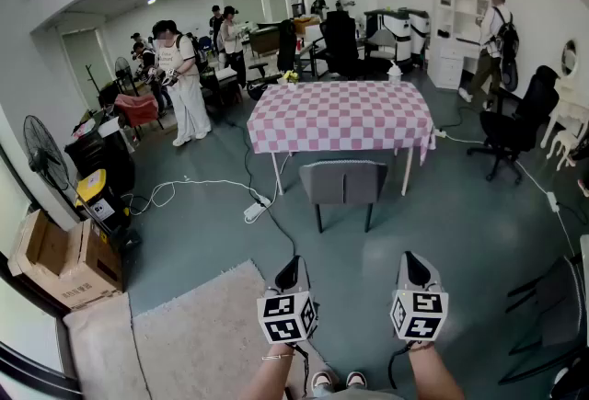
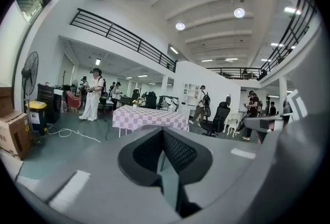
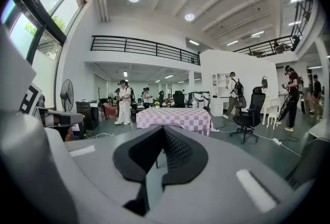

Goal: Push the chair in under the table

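Both left gripper (image 1: 291, 271) and right gripper (image 1: 414, 268), jaws pressed together empty, face the chair (image 1: 343, 182), likely as blunt pushers.

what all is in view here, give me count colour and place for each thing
table: 1, pink-and-white checked cloth, centre of room
chair: 1, grey, at the table's near side, back toward the camera
office chair: 1, black, right of the table
fan: 1, black, by the left wall
cardboard boxes: 2, brown, lower left
rug: 1, beige, floor at lower left
power strip: 1, white, floor left of the chair
shelf unit: 1, white, back right
people: several, one in white left of the table, others further back
left tool: 1, black jaws shut, empty, bottom centre
right tool: 1, black jaws shut, empty, beside it
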A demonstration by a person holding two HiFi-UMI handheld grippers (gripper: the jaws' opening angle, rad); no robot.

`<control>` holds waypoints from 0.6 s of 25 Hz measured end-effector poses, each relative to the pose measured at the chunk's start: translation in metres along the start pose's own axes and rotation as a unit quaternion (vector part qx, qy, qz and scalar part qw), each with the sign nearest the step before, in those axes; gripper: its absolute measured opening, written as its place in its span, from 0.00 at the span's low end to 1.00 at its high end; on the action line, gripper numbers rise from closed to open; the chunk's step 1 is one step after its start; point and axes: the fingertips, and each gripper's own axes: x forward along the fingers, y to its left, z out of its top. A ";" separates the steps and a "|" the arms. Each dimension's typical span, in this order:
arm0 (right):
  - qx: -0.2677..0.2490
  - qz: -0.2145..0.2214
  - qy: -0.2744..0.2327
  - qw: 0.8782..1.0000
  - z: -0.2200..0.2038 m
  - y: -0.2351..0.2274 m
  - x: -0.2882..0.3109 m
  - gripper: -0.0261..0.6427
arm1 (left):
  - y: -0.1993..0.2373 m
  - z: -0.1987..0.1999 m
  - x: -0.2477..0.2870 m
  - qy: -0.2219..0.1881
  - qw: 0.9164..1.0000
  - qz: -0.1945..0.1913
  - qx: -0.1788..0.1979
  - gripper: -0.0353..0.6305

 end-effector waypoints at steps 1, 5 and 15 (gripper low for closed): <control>0.001 0.001 -0.001 1.000 0.000 0.000 0.001 0.05 | 0.000 0.000 0.001 -0.001 1.000 0.001 0.000 0.05; 0.000 0.005 -0.001 1.000 -0.002 0.000 0.001 0.05 | 0.000 -0.004 0.001 -0.001 1.000 0.005 0.001 0.05; 0.006 0.025 -0.006 1.000 -0.006 -0.001 -0.002 0.05 | -0.003 -0.011 -0.004 0.000 1.000 0.006 -0.002 0.05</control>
